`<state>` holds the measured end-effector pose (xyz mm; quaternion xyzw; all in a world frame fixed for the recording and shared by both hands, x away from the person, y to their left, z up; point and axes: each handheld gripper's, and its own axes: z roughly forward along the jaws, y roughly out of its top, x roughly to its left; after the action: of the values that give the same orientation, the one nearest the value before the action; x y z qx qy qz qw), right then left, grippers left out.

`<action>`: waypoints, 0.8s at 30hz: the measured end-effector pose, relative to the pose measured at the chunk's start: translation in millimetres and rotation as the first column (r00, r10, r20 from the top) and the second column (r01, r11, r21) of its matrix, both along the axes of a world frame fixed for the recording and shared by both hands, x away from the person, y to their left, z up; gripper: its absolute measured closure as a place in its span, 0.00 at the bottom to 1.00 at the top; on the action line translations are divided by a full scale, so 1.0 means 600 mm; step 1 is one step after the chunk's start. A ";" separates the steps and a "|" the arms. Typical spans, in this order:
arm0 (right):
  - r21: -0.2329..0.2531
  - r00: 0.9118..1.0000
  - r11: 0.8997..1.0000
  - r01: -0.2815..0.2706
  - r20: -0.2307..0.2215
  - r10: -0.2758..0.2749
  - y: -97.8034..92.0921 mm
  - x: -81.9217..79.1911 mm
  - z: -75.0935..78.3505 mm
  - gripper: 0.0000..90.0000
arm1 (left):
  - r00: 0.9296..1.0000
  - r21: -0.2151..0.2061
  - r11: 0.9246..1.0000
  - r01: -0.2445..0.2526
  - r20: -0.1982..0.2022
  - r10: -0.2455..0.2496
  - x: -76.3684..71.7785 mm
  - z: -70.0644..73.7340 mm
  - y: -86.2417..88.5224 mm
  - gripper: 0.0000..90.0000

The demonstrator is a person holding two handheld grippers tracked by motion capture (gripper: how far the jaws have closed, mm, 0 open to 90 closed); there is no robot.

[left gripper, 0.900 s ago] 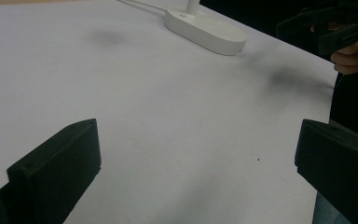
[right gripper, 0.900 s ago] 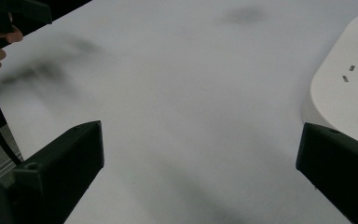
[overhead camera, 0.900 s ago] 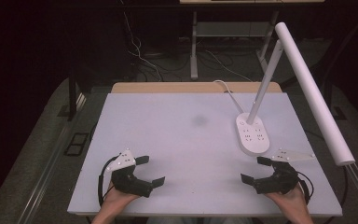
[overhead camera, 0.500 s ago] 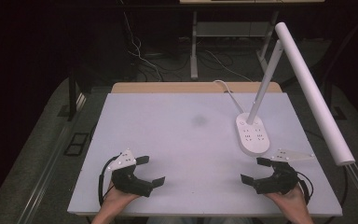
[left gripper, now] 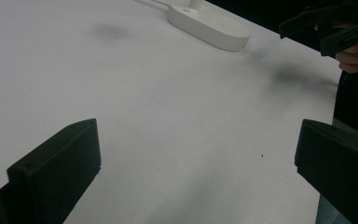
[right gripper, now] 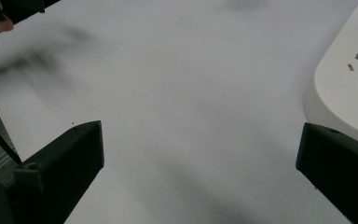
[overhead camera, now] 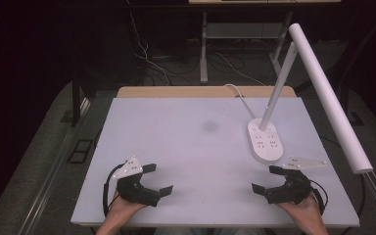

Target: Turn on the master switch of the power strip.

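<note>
Fingers spread, empty: left gripper point(overhead camera: 157, 179), right gripper point(overhead camera: 270, 179) | lamp base point(overhead camera: 265, 140): oval, long axis front-to-back, just beyond right gripper | table point(overhead camera: 191, 147)

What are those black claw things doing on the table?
A person holds the left tongs and right tongs over the near edge of the white table. Both are wide open and grip nothing. The nearest thing is the white lamp base, just beyond the right tongs, untouched.
</note>
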<state>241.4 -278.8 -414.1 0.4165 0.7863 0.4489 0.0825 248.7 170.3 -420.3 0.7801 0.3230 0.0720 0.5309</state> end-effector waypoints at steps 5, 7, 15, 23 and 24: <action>-0.025 1.000 1.000 -0.012 -0.014 0.012 0.005 0.001 0.003 0.00 | 1.000 0.000 1.000 -0.015 0.001 0.015 0.000 0.000 0.004 0.00; -0.030 1.000 0.999 -0.012 -0.016 0.011 0.005 0.001 0.004 0.00 | 1.000 -0.002 1.000 -0.019 -0.003 0.019 0.000 -0.001 0.004 0.00; -0.046 1.000 0.999 -0.002 -0.018 0.001 -0.004 0.006 0.013 0.00 | 1.000 -0.002 1.000 -0.026 -0.002 0.026 0.000 -0.002 0.004 0.00; -0.049 1.000 0.999 -0.003 -0.012 0.003 -0.007 0.016 0.024 0.00 | 1.000 -0.001 1.000 -0.028 -0.002 0.028 0.000 -0.002 0.005 0.00; -0.047 1.000 0.999 -0.003 -0.014 0.003 -0.007 0.017 0.026 0.00 | 1.000 0.002 1.000 -0.026 -0.002 0.026 0.001 -0.002 0.005 0.00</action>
<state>251.8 -283.1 -398.4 0.4163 0.7979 0.4274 0.0862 249.0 173.2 -421.8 0.7764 0.3338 0.0784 0.5288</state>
